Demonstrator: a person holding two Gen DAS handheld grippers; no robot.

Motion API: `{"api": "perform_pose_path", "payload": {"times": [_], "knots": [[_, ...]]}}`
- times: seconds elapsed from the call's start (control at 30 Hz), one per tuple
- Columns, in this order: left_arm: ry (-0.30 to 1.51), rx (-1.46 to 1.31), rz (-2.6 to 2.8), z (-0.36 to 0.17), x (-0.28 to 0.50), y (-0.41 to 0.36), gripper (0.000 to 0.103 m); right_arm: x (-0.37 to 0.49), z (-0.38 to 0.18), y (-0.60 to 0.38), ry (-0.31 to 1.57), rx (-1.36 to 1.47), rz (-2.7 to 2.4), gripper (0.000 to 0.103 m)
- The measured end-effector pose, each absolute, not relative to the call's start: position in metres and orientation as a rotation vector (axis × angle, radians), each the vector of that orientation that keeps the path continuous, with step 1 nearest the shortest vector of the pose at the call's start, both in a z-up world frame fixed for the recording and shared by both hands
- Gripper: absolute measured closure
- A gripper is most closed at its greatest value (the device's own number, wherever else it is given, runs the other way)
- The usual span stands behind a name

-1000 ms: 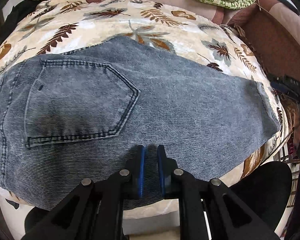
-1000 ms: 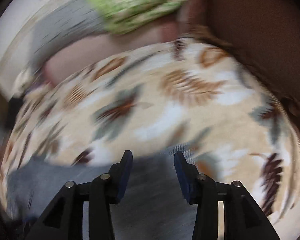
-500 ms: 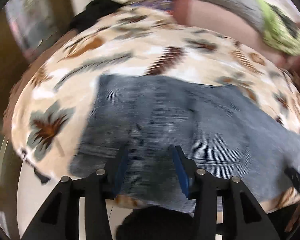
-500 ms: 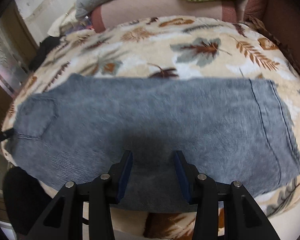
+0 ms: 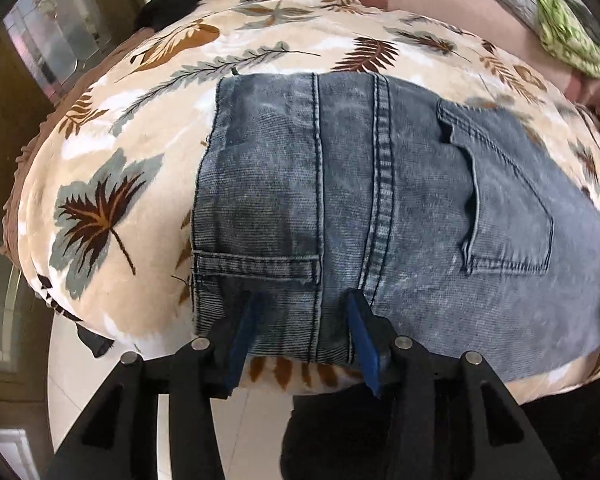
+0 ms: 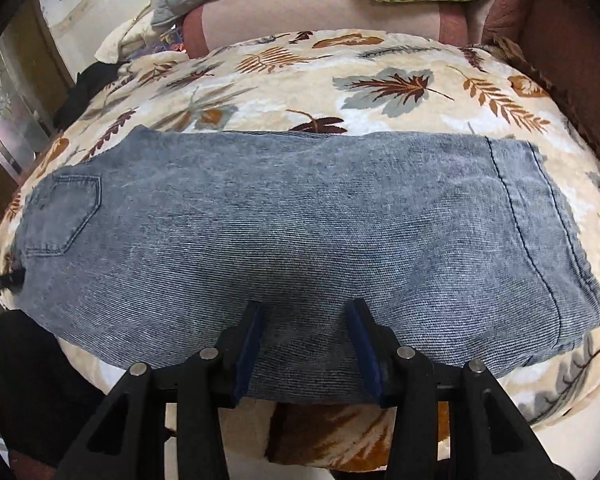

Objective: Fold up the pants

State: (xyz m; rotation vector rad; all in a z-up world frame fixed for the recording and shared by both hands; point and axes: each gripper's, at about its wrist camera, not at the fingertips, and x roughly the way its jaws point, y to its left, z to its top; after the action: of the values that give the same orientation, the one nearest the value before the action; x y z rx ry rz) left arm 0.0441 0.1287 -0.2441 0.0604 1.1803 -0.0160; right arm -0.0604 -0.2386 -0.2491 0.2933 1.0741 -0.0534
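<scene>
**Folding jeans: lengthwise fold laid, cross folds to come**

Lying flat across the leaf-print blanket (image 6: 380,56), the blue jeans (image 6: 300,220) appear already doubled leg on leg: one long denim panel fills the middle of the right wrist view, back pocket (image 6: 68,208) at the left of the frame and hem (image 6: 540,232) at the right. That lengthwise fold looks done and fairly smooth. What I judge is left is bringing hem toward waist, once or twice, to make a compact stack.

The left gripper (image 5: 302,328) sits at the lower centre of its frame over the waistband (image 5: 260,268) end, jaws apart with the near denim edge between them, clamping nothing. The right gripper (image 6: 306,338) sits at the lower centre of its own frame, jaws likewise apart, straddling the near edge around mid-leg. Whether the pads touch the cloth I cannot tell.
</scene>
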Motion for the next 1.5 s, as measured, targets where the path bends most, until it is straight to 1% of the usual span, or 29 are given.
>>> {"api": "perform_pose_path", "payload": {"times": [0.13, 0.23, 0.33, 0.5, 0.63, 0.8, 0.97, 1.07, 1.2, 1.23, 1.27, 1.33, 1.4, 1.5], "knots": [[1.188, 0.041, -0.024, -0.245, 0.042, 0.132, 0.054, -0.060, -0.248, -0.238, 1.077, 0.293, -0.055, 0.054], [1.194, 0.028, -0.004, -0.239, 0.043, 0.131, 0.055, -0.057, -0.245, -0.246, 1.084, 0.369, -0.038, 0.055], [1.155, -0.018, -0.021, -0.223, 0.040, 0.128, 0.055, -0.044, -0.236, -0.251, 1.071, 0.457, 0.044, 0.055], [1.100, -0.020, -0.146, -0.203, 0.035, 0.099, 0.053, 0.001, -0.202, -0.221, 0.986, 0.368, 0.218, 0.055], [1.126, -0.011, -0.154, -0.210, 0.040, 0.094, 0.053, 0.051, -0.186, -0.185, 0.973, 0.305, 0.367, 0.055], [1.138, -0.018, -0.164, -0.212, 0.035, 0.096, 0.053, 0.112, -0.197, -0.146, 1.006, 0.242, 0.435, 0.055], [1.143, 0.006, -0.321, -0.211, 0.029, 0.050, 0.052, 0.159, -0.214, -0.117, 1.044, 0.194, 0.439, 0.055], [1.165, 0.017, -0.365, -0.220, 0.031, 0.029, 0.052, 0.174, -0.220, -0.109, 1.070, 0.166, 0.459, 0.055], [1.184, 0.016, -0.347, -0.230, 0.035, 0.020, 0.052, 0.189, -0.232, -0.100, 1.113, 0.125, 0.468, 0.055], [1.185, 0.032, -0.344, -0.232, 0.035, 0.017, 0.051, 0.190, -0.235, -0.099, 1.121, 0.121, 0.469, 0.055], [1.182, 0.053, -0.342, -0.233, 0.034, 0.013, 0.048, 0.191, -0.237, -0.099, 1.129, 0.116, 0.470, 0.055], [1.178, 0.094, -0.346, -0.237, 0.028, 0.007, 0.043, 0.192, -0.240, -0.097, 1.144, 0.105, 0.473, 0.057], [1.171, 0.117, -0.348, -0.239, 0.025, 0.004, 0.042, 0.191, -0.240, -0.094, 1.139, 0.079, 0.475, 0.067], [1.173, 0.122, -0.349, -0.241, 0.023, 0.004, 0.042, 0.190, -0.237, -0.088, 1.128, 0.036, 0.464, 0.074]]}}
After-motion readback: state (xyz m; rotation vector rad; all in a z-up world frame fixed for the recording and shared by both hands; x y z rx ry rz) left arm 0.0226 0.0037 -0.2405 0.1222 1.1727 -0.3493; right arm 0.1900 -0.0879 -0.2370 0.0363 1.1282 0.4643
